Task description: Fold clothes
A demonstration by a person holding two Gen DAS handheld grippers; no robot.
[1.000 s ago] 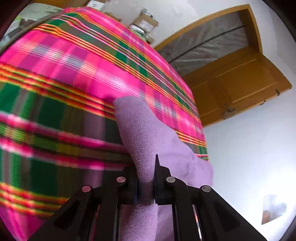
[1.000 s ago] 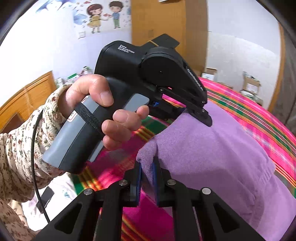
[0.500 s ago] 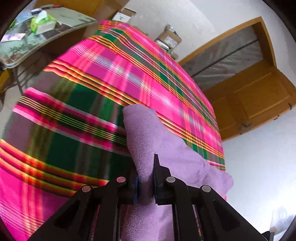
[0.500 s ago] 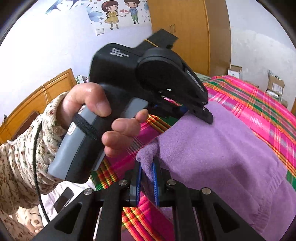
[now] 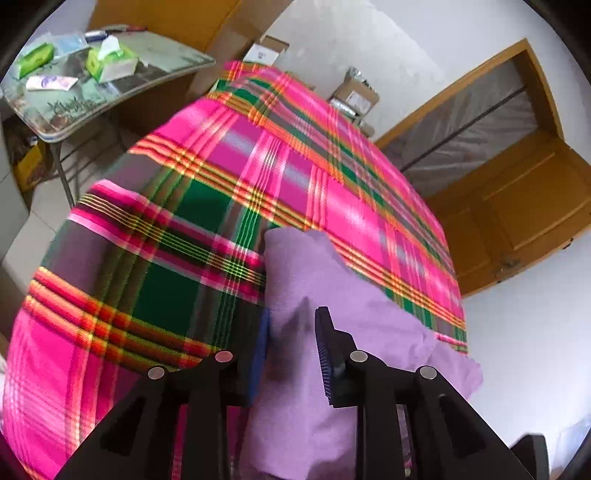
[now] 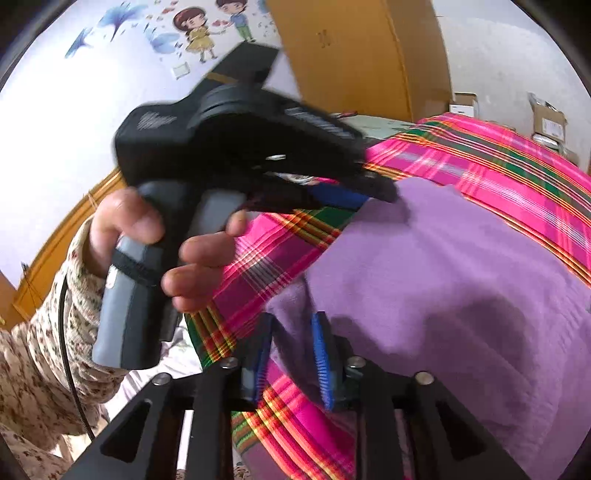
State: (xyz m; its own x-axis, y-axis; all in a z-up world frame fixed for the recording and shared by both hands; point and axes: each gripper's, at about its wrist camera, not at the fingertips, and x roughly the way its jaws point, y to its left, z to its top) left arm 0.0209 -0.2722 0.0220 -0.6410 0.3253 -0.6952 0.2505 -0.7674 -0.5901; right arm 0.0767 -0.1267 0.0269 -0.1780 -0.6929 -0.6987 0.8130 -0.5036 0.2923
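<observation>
Clutter is sitting on the glass-topped side table [image 5: 122,79] at far left in your left wrist view, with a green tissue box [image 5: 110,62] on it. Moving right, the plaid bedspread [image 5: 207,206], pink, green and orange, is covering the bed and filling most of the picture; cardboard boxes [image 5: 354,96] are standing against the white wall behind it, and a wooden door [image 5: 524,206] is showing at far right.

Your left gripper [image 5: 291,347] is pointing down at the near corner of the purple garment [image 5: 332,295], which is lying on the bedspread near its near edge, soft and fleecy, doubled over with a smooth top layer. The jaws have just been opening; the cloth is sitting between them but the pads are standing clear of it.

From the right wrist, your left hand [image 6: 155,236] is wrapping the other tool's grey handle below wall stickers [image 6: 207,29]. Your right gripper [image 6: 291,350] has likewise been opening, its blue pads [image 6: 321,362] parted around the garment's corner, no longer pinching it.
</observation>
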